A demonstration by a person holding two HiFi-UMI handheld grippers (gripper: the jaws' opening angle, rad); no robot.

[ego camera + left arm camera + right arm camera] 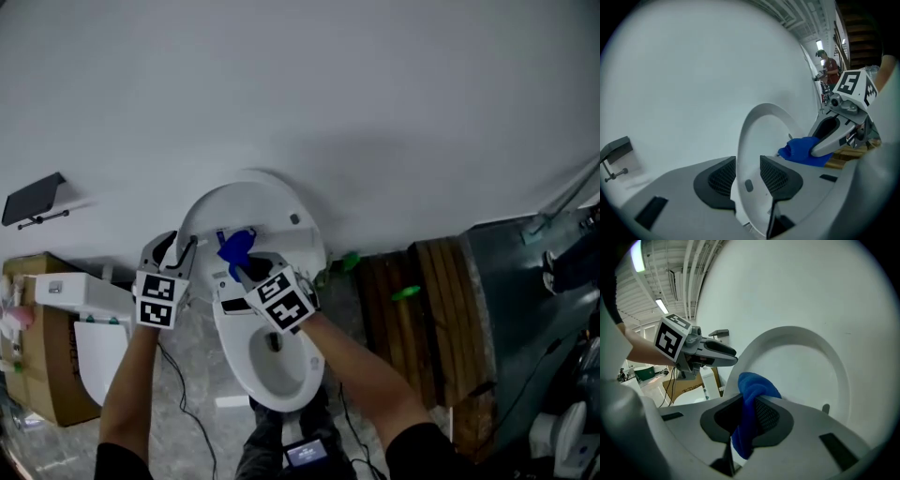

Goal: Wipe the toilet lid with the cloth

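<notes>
The white toilet lid [246, 208] stands raised against the wall. My right gripper [242, 266] is shut on a blue cloth [234, 246], held close in front of the lid's lower inner face. In the right gripper view the cloth [752, 390] is bunched between the jaws of the right gripper [745, 416] and hangs below them, with the lid [811, 376] just behind. My left gripper [184, 249] is at the lid's left edge. In the left gripper view the left gripper [747, 176] is open, and the lid's rim [764, 136] lines up with the gap between the jaws.
The open toilet bowl [272, 370] lies below the grippers. A cardboard box [37, 361] and a white unit [89, 295] stand at left, a black holder [33, 197] on the wall, wooden planks [427, 309] at right. A cable [178, 394] trails on the floor.
</notes>
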